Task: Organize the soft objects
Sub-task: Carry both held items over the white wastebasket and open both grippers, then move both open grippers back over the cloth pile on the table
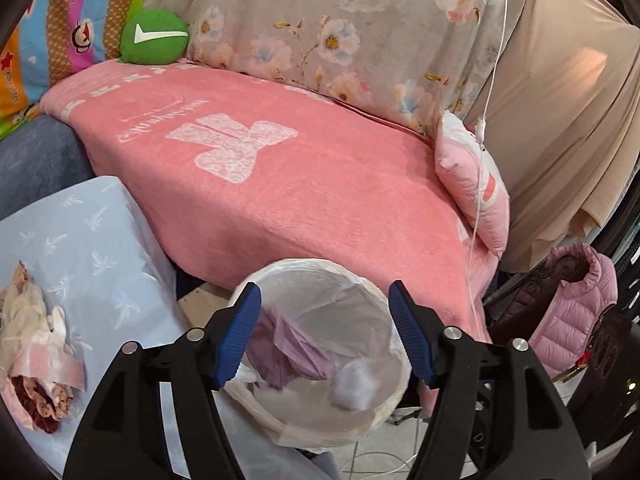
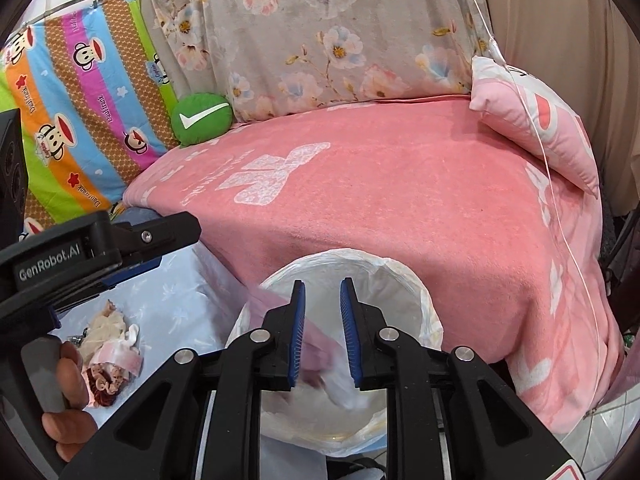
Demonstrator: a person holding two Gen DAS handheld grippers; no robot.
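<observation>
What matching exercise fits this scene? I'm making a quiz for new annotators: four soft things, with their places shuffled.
Things:
1. green round cushion
2. pink pillow
3. purple cloth
4. doll

Places:
A. lying on the light blue cloth
B. in the white-lined bin
C. back left corner of the pink blanket
D. propped at the blanket's right end

Pairs: 1-C, 2-D, 3-B, 4-A

We can't really make out the purple cloth (image 1: 292, 354) in the bin (image 1: 394, 390), it's blurred. The doll (image 1: 38, 344) on the left is cut off by the edge, details too small.
</observation>
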